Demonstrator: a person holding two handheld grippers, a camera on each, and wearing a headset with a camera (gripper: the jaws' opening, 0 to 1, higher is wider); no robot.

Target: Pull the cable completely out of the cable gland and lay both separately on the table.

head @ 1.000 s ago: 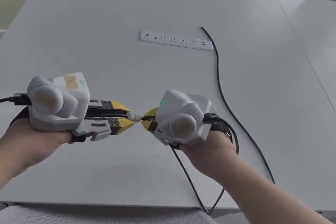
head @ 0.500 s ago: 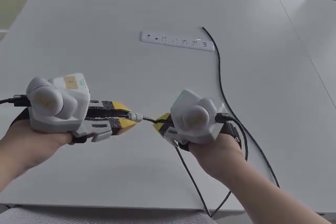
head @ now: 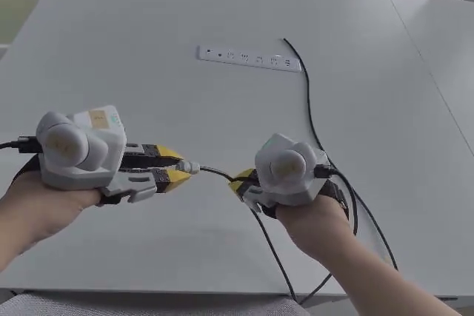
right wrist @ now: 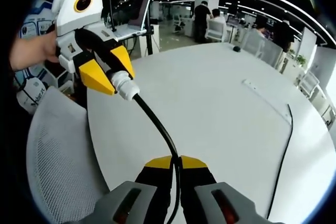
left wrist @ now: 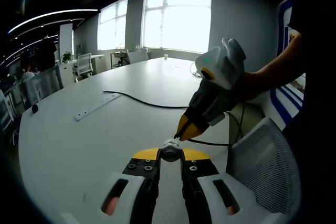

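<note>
My left gripper (head: 178,169) (left wrist: 170,154) is shut on a small white cable gland (head: 188,166) (left wrist: 170,151) (right wrist: 122,82), held above the white table (head: 222,109). A black cable (head: 215,172) (right wrist: 157,124) runs out of the gland's end across a short gap into my right gripper (head: 238,182) (right wrist: 177,162), which is shut on it. In the left gripper view the right gripper (left wrist: 188,128) hangs just beyond the gland. The rest of the cable (head: 270,253) drops from the right gripper toward the table's near edge.
A white power strip (head: 249,58) lies flat further back on the table. Its black cord (head: 311,120) snakes from its right end toward the near right edge. Grey mesh chair backs (right wrist: 58,156) stand close to the table. People sit at desks far behind.
My right gripper has slid to the right, away from the left one, and more black cable now shows between it and the gland. The left gripper has hardly moved.
</note>
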